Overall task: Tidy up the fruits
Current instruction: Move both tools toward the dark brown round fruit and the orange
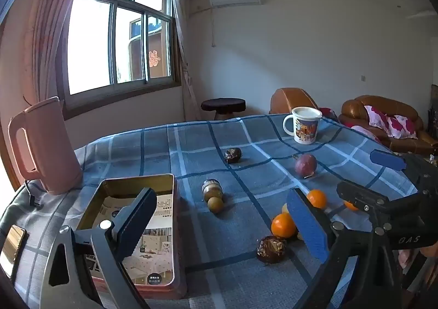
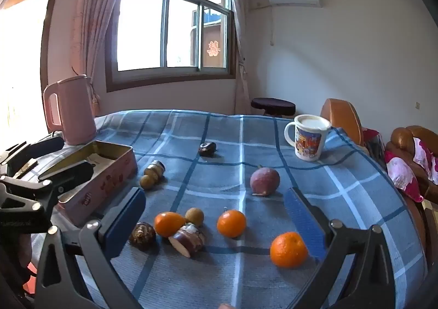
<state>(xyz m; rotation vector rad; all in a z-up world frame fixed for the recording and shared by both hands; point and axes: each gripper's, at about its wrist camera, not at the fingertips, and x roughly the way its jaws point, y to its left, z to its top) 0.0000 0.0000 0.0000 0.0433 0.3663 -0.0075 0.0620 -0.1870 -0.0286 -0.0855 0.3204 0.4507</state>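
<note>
Left gripper (image 1: 224,227): fingers spread, empty, above rectangular gold-lined tin box (image 1: 131,227).
Right gripper (image 2: 216,224): fingers spread wide, empty, above round orange tangerines (image 2: 231,222).

Woven checked cloth (image 2: 241,133) on the table, glossy metal tin (image 1: 164,180), glazed mug (image 2: 308,139), seemingly matt plastic kettle (image 2: 72,112)

1. Daylight pours in through the window (image 1: 117,43), whose panes are blown out white in both views.
2. Fruits nearest the window cast soft shadows on the checked tablecloth (image 2: 246,144).
3. Fisheye bending curves the curtains beside the window; the corners go dark.
4. Focus is sharp, without motion blur.
</note>
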